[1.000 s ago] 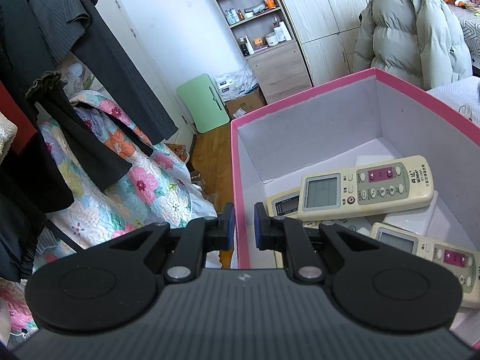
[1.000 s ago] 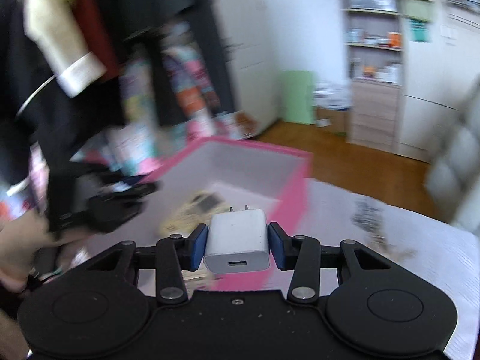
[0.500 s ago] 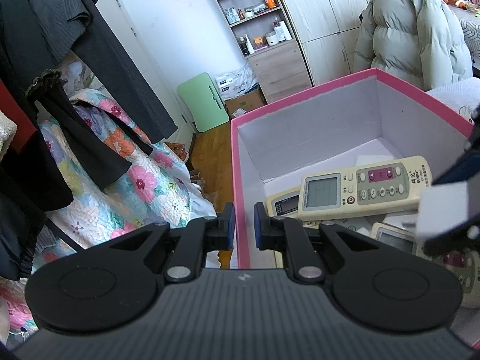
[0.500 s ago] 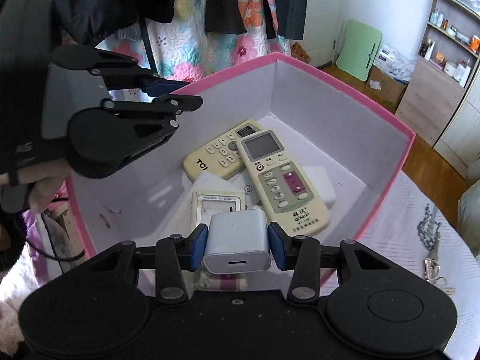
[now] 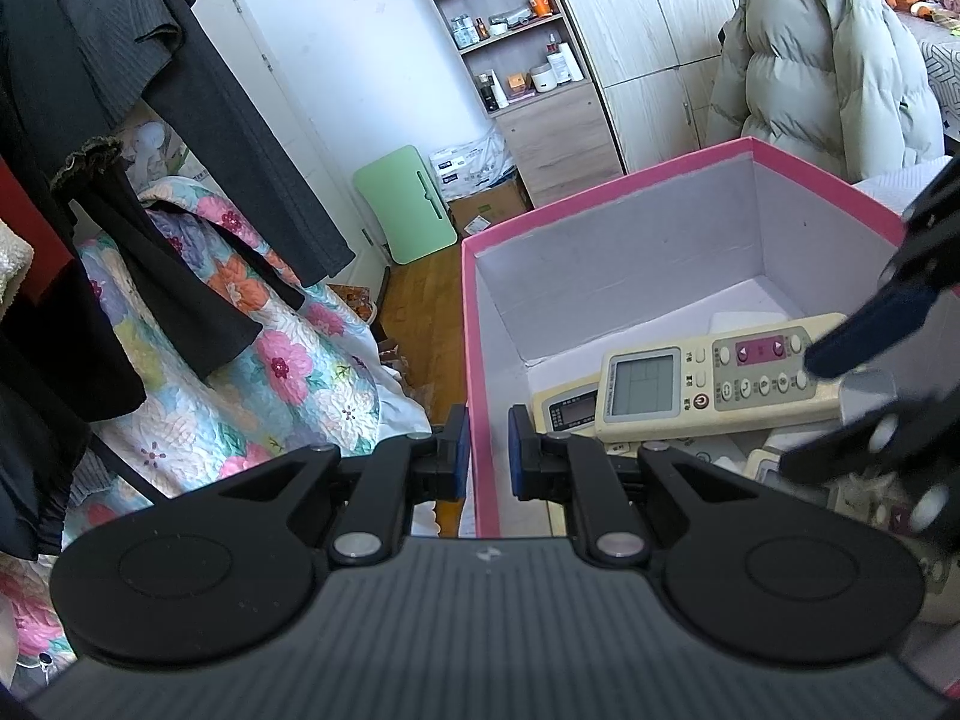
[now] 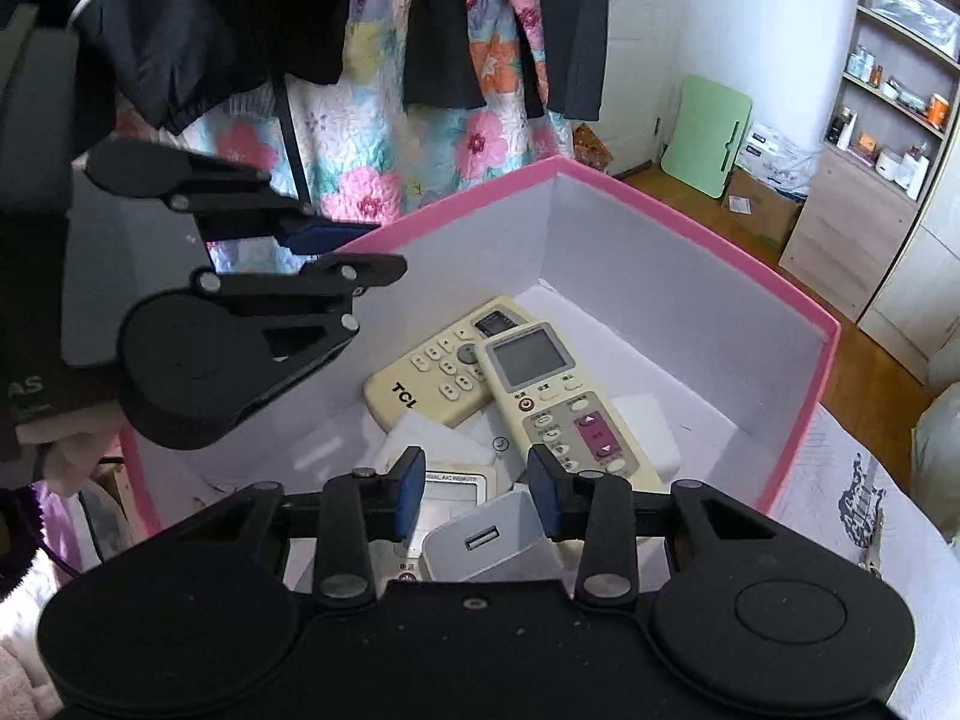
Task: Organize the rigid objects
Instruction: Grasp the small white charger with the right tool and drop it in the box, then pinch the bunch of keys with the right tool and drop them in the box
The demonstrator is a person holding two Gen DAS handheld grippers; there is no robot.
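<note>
Right wrist view | right gripper (image 6: 474,492) over pink box (image 6: 690,228), jaws apart, white charger (image 6: 489,546) loose between them atop remotes (image 6: 540,384) | advice: lift straight clear | left gripper (image 5: 485,450) pinches box's left wall.

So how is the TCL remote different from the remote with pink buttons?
The pink-button remote has a big grey screen; the TCL remote a small dark one. The pink-button remote lies partly on top of the TCL remote. Both are cream and lie face up in the box.
</note>
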